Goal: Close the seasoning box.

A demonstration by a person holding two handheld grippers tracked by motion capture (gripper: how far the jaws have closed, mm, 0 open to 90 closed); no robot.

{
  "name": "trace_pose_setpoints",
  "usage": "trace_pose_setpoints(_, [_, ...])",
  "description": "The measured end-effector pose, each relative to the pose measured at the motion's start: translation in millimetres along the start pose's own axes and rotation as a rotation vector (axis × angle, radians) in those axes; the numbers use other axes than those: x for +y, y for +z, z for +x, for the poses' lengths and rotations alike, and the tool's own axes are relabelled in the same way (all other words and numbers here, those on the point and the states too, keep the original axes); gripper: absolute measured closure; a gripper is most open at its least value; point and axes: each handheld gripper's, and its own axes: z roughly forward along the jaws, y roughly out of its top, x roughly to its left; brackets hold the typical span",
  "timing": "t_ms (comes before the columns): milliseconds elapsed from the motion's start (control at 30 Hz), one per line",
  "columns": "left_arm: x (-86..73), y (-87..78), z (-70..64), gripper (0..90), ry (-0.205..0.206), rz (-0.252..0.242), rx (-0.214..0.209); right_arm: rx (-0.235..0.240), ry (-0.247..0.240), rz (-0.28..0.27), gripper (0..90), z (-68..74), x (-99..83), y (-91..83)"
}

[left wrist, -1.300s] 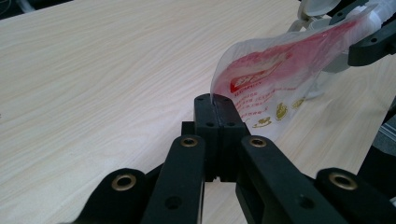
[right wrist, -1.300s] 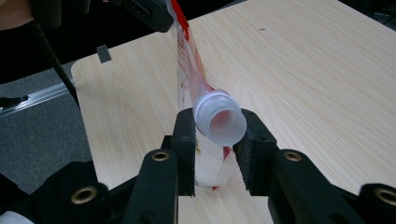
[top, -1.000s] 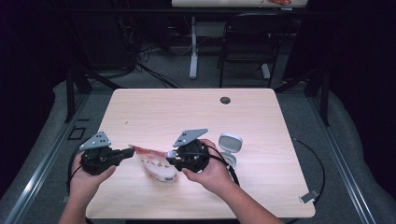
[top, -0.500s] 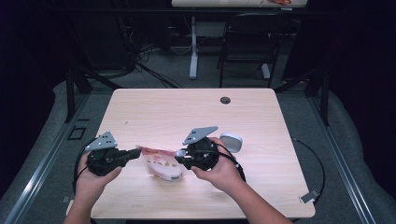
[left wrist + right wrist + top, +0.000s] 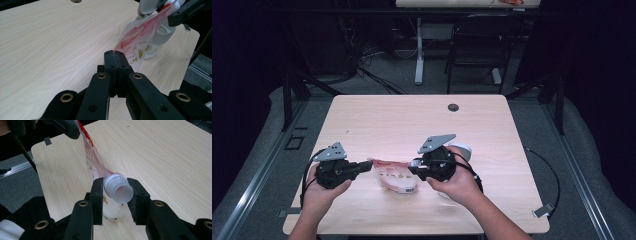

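A clear plastic bag (image 5: 394,179) with red print hangs stretched between my two grippers, low over the near part of the table. My left gripper (image 5: 368,164) is shut on one thin corner of the bag (image 5: 140,37), as the left gripper view shows (image 5: 115,53). My right gripper (image 5: 413,169) holds the other end. In its own view the jaws (image 5: 116,183) press on the neck of a small white open-mouthed bottle (image 5: 119,191), whose body seems to sit inside the bag (image 5: 92,155).
The light wooden table (image 5: 412,120) has a round grommet hole (image 5: 453,107) near its far edge. A white cap-like object (image 5: 463,149) lies just behind my right hand. A chair (image 5: 477,50) and a desk leg stand beyond the table, and a cable (image 5: 547,170) runs on the floor at right.
Both grippers have shifted a little to the right, carrying the bag with them. Both grips are unchanged.
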Motion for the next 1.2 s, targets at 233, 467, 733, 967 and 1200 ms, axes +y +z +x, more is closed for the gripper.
trace_pose_setpoints(233, [0.7,-0.2,1.2,87.8,0.000,0.002,0.006,0.004,-0.006,0.003,60.4,1.5,3.0,-5.4])
trace_pose_setpoints(467, [3.3,-1.1,1.6,82.6,-0.003,-0.001,0.008,-0.007,-0.027,-0.007,59.7,3.3,4.3,-13.6])
trace_pose_setpoints(733, [4.1,-3.7,1.9,78.2,-0.005,0.006,0.018,-0.014,-0.043,-0.023,59.7,5.0,14.1,-22.3])
trace_pose_setpoints(967, [3.1,-8.2,2.6,76.6,-0.013,0.006,0.010,-0.007,-0.064,-0.015,61.1,7.5,25.6,-17.6])
trace_pose_setpoints(1200, [1.3,-14.1,2.0,75.5,-0.016,0.004,0.030,0.008,-0.081,-0.002,63.0,12.4,35.3,-10.2])
